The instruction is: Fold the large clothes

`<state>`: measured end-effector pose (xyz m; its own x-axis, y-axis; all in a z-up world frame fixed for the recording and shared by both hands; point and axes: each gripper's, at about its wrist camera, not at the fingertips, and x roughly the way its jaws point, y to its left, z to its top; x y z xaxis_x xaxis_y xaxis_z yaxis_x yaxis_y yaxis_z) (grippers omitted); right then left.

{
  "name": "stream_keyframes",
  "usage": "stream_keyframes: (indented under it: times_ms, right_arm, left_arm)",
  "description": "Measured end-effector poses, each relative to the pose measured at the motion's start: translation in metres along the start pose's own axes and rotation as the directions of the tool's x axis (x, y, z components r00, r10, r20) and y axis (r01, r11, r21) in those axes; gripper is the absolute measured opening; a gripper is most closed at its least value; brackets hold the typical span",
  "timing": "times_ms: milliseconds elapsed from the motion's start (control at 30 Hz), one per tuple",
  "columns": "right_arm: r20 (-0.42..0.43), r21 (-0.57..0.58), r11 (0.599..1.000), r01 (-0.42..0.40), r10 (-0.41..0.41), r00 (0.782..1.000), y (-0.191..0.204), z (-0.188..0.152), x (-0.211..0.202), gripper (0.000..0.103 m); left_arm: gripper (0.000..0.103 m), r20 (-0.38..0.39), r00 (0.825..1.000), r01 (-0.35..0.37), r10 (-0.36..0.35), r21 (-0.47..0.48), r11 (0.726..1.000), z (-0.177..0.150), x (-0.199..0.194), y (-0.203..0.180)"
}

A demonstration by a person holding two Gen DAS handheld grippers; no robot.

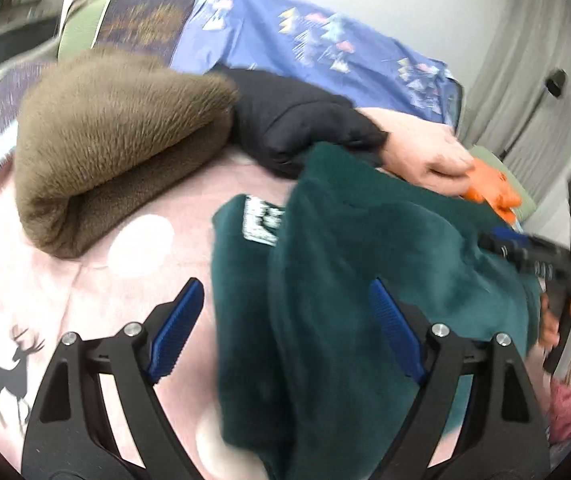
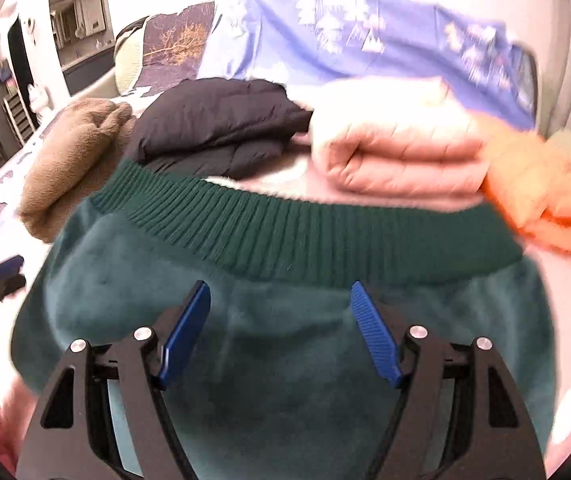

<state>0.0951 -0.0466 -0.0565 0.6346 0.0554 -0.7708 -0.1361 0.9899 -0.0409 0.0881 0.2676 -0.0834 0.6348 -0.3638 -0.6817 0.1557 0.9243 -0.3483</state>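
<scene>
Left tongs [image 1: 285,320] spread wide, empty, hovering over folded green garment [image 1: 345,264] on pink bed sheet [image 1: 45,280]. White label [image 1: 263,220] shows only in left view. Brown fleece bundle [image 1: 121,148] left of garment, black jacket [image 1: 297,120] beyond it. Bare hand [image 1: 425,152] on orange cloth [image 1: 493,192] past garment's far edge.

Right tongs [image 2: 281,320] wide apart, empty, above green garment [image 2: 285,300]; ribbed hem [image 2: 305,232] seen only here. Folded pink quilted jacket [image 2: 397,156] beyond hem.
</scene>
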Motion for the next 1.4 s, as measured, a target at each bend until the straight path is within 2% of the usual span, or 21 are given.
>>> stream_keyframes:
  times_ms: [33,67,100,200,300,433,567,633,700,733,800,833,900,967,1000,1067,1133,1167,1200,1300,1400]
  right_arm:
    - [-0.046,-0.014,1.000,0.028,-0.028,0.999,-0.001,-0.003,0.015,0.074]
    - [-0.114,-0.010,0.999,0.031,-0.032,0.993,-0.005,-0.010,0.039,0.081]
    - [-0.086,0.012,1.000,0.007,-0.006,0.996,-0.011,-0.017,0.049,0.082]
    - [-0.082,-0.003,1.000,0.024,-0.024,0.996,-0.007,-0.017,0.046,0.081]
    - [-0.075,-0.006,1.000,0.013,-0.014,0.997,-0.007,-0.018,0.043,0.081]
    - [-0.062,0.006,0.999,0.039,-0.039,0.997,-0.009,-0.020,0.013,0.081]
    - [0.030,-0.048,0.999,0.004,-0.003,1.000,0.002,-0.044,-0.039,0.081]
    - [0.011,-0.047,0.999,0.013,-0.012,1.000,0.005,-0.068,-0.036,0.082]
    - [0.018,-0.068,0.997,0.032,-0.031,0.999,0.007,-0.076,-0.026,0.084]
    - [0.009,-0.088,0.995,0.039,-0.039,0.999,0.009,-0.072,-0.023,0.087]
    - [-0.050,-0.033,0.999,-0.003,0.001,0.999,-0.001,-0.058,-0.025,0.087]
    - [-0.050,-0.006,1.000,-0.010,0.010,0.999,-0.004,-0.054,-0.032,0.087]
    - [-0.001,-0.006,1.000,0.022,-0.023,1.000,-0.002,-0.054,-0.053,0.087]
    - [0.092,-0.100,0.994,0.032,-0.023,0.995,0.016,-0.061,-0.079,0.086]
    - [0.140,-0.195,0.981,0.014,0.013,0.990,0.037,-0.070,-0.094,0.086]
    - [0.167,-0.311,0.950,-0.018,0.073,0.983,0.064,-0.082,-0.105,0.086]
    - [0.166,-0.481,0.876,-0.042,0.138,0.976,0.106,-0.103,-0.109,0.086]
    - [0.163,-0.530,0.847,-0.038,0.146,0.976,0.118,-0.111,-0.107,0.086]
    - [0.159,-0.601,0.798,-0.026,0.152,0.976,0.137,-0.121,-0.102,0.086]
    - [0.152,-0.673,0.739,-0.015,0.159,0.975,0.163,-0.133,-0.093,0.086]
    - [0.156,-0.693,0.721,-0.016,0.172,0.973,0.173,-0.133,-0.091,0.086]
  left_arm:
    - [0.086,-0.033,0.999,0.003,-0.004,-0.021,1.000,0.001,0.014,0.007]
    - [0.088,-0.069,0.998,-0.007,0.005,-0.029,1.000,0.001,0.029,0.011]
    - [0.092,-0.095,0.995,0.000,-0.003,-0.028,1.000,-0.006,0.047,0.018]
    - [0.091,-0.042,0.993,0.107,-0.113,-0.110,0.988,-0.011,0.047,0.037]
    - [0.091,-0.048,0.995,0.082,-0.085,-0.078,0.994,-0.012,0.048,0.031]
    - [0.091,-0.043,0.996,0.070,-0.074,-0.072,0.995,-0.012,0.049,0.029]
    - [0.091,-0.040,0.996,0.072,-0.076,-0.073,0.995,-0.015,0.047,0.033]
    - [0.092,-0.037,0.996,0.078,-0.081,-0.075,0.994,-0.017,0.046,0.035]
    - [0.092,-0.037,0.996,0.080,-0.083,-0.077,0.994,-0.017,0.047,0.035]
    - [0.092,-0.037,0.996,0.077,-0.080,-0.076,0.994,-0.017,0.046,0.035]
    - [0.091,-0.037,0.997,0.068,-0.071,-0.072,0.995,-0.017,0.044,0.033]
    - [0.091,-0.037,0.997,0.065,-0.068,-0.069,0.995,-0.018,0.041,0.032]
    - [0.090,-0.042,0.997,0.067,-0.070,-0.067,0.995,-0.017,0.039,0.032]
    - [0.090,-0.049,0.995,0.081,-0.084,-0.060,0.995,-0.013,0.037,0.033]
    - [0.089,-0.051,0.995,0.080,-0.083,-0.053,0.995,-0.011,0.036,0.032]
    - [0.088,-0.045,0.997,0.066,-0.067,-0.029,0.997,-0.005,0.034,0.030]
    - [0.087,-0.032,0.997,0.074,-0.074,-0.002,0.997,0.005,0.031,0.028]
    - [0.087,-0.032,0.996,0.085,-0.085,0.005,0.996,0.009,0.032,0.029]
    - [0.087,-0.040,0.995,0.093,-0.093,0.013,0.996,0.013,0.034,0.030]
    - [0.087,-0.091,0.989,0.115,-0.114,0.006,0.993,0.019,0.046,0.036]
    - [0.087,-0.119,0.975,0.185,-0.188,-0.032,0.982,0.016,0.055,0.045]
